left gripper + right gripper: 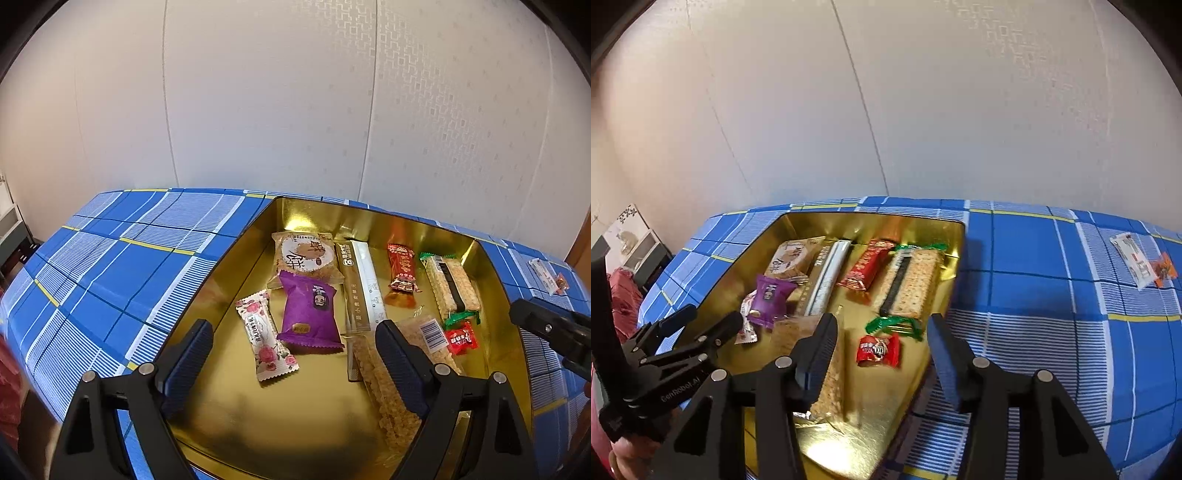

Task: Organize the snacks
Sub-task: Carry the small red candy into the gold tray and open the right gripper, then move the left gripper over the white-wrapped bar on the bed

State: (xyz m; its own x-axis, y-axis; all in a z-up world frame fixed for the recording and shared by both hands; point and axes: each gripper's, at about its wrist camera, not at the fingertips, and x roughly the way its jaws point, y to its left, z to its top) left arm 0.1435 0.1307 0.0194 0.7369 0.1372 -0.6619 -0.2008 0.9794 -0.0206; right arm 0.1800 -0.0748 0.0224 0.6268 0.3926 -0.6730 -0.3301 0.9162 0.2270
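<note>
While both jaws gape wide and empty, the left gripper (pixel 293 356) and right gripper (pixel 882 349) hover over the shiny gold metal tray (pixel 295 413) holding wrapped snacks, including a small red candy (pixel 878 350).

Near end of the long rice-crisp bar (pixel 384 398) behind a jaw; print on the far white packet (pixel 1134 264) too small.

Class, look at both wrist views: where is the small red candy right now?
The small red candy lies inside the gold tin, near its right wall. It sits just below the green-ended cracker pack, and in the right wrist view it shows between the open right gripper's jaws.
</note>
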